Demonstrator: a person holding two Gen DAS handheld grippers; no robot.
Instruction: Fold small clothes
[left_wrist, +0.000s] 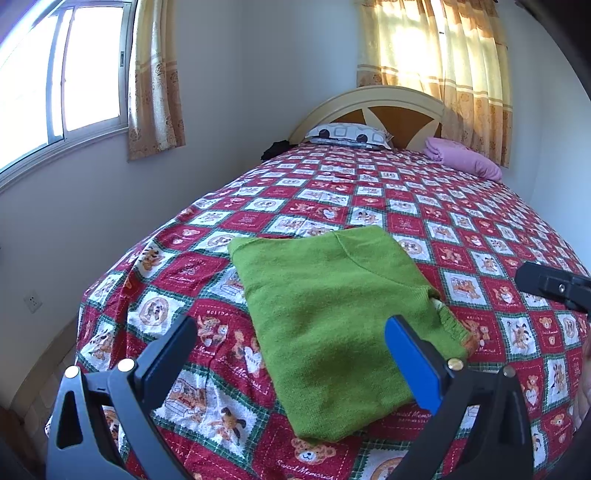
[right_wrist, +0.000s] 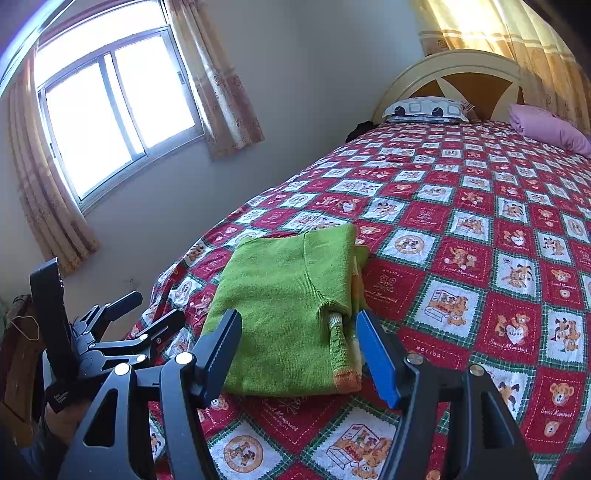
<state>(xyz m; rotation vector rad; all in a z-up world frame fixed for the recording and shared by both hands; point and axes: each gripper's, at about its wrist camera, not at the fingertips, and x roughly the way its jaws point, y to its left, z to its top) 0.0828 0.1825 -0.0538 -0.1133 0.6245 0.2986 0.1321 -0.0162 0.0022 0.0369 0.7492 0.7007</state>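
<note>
A green knitted sweater (left_wrist: 325, 310) lies folded into a compact rectangle on the bed, near its foot end. One sleeve is folded across the top, and its orange-edged cuff (right_wrist: 345, 373) lies along the right side. My left gripper (left_wrist: 290, 332) hovers open just above the sweater's near half, with nothing between its blue pads. My right gripper (right_wrist: 298, 321) is open too, its fingers held apart over the near edge and cuff without touching the cloth. The left gripper (right_wrist: 155, 308) also shows at the left of the right wrist view, off the bed's corner.
The bed wears a red, white and green patchwork bedspread (left_wrist: 461, 229). At the headboard (left_wrist: 388, 110) lie a patterned pillow (left_wrist: 347, 134) and a pink folded blanket (left_wrist: 465, 158). A wall with a window (right_wrist: 114, 122) and curtains runs along the bed's left side.
</note>
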